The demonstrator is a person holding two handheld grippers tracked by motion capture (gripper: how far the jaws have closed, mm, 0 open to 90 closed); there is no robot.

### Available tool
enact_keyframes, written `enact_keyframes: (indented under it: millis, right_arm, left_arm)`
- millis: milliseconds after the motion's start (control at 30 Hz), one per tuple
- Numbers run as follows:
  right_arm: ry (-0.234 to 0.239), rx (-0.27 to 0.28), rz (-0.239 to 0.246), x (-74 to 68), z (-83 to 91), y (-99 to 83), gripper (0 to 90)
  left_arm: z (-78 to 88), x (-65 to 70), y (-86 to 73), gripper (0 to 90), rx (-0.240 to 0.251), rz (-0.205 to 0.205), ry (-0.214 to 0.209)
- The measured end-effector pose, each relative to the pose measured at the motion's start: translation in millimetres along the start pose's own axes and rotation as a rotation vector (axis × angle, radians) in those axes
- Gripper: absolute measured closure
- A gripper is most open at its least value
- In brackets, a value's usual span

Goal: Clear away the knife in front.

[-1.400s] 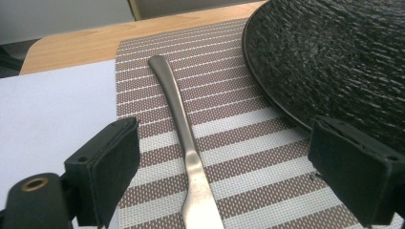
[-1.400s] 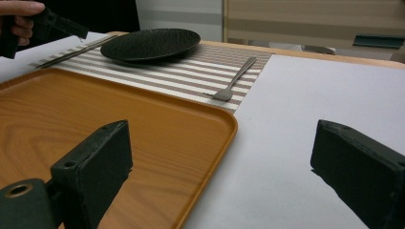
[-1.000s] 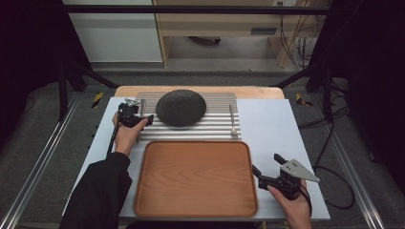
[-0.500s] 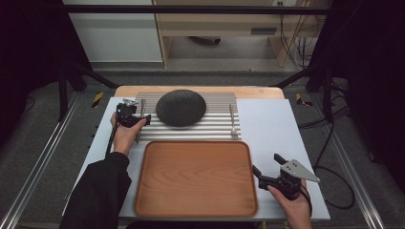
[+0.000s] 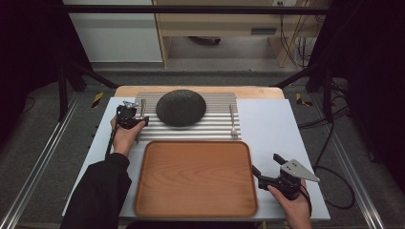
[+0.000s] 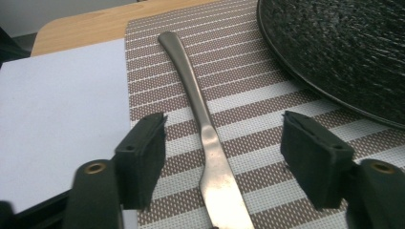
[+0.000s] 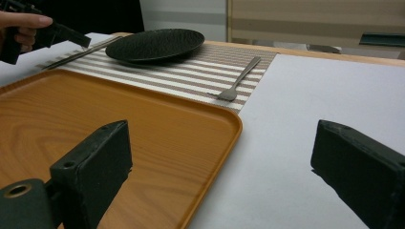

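The left gripper sits over the left edge of the striped mat, near the back left corner of the table. A metal knife lies flat on the mat there, with its thin handle pointing toward the back edge. In the left gripper view, the two black jaws stand one on each side of the knife. They have just been closing in on it, but there is a gap on both sides and the pads do not touch the knife. Just beside the knife, in the middle of the mat near the back edge, sits a dark round plate with a bumpy top. Near the right edge of the mat lies a small metal fork, well apart from the plate. In front of the mat is a big wooden tray with nothing on it, and its back edge lies along the front edge of the mat. The right gripper rests near the front right corner of the table, just beside the right edge of the tray. Its jaws are wide apart and hold nothing.
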State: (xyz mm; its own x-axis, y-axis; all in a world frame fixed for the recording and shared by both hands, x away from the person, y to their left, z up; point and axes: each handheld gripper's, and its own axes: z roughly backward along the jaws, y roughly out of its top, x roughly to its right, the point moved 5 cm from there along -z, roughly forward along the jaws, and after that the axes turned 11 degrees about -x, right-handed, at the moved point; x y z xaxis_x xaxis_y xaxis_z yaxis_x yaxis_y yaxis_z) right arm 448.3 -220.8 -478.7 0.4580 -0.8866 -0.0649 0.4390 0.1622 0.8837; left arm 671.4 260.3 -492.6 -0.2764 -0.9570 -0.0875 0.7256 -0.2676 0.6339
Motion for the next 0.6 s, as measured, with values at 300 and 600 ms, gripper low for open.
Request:
enact_keyframes:
  millis: [300,600]
  right_arm:
    - [0.002,-0.004,-0.004,0.8,-0.7,-1.1,6.7]
    - [0.003,-0.008,-0.010,1.9,-1.5,-2.2,6.7]
  left_arm:
    - [0.0,-5.2,11.9,41.9,0.010,0.004,0.005]
    - [-13.6,-6.7,10.6,51.6,-0.011,0.022,0.011]
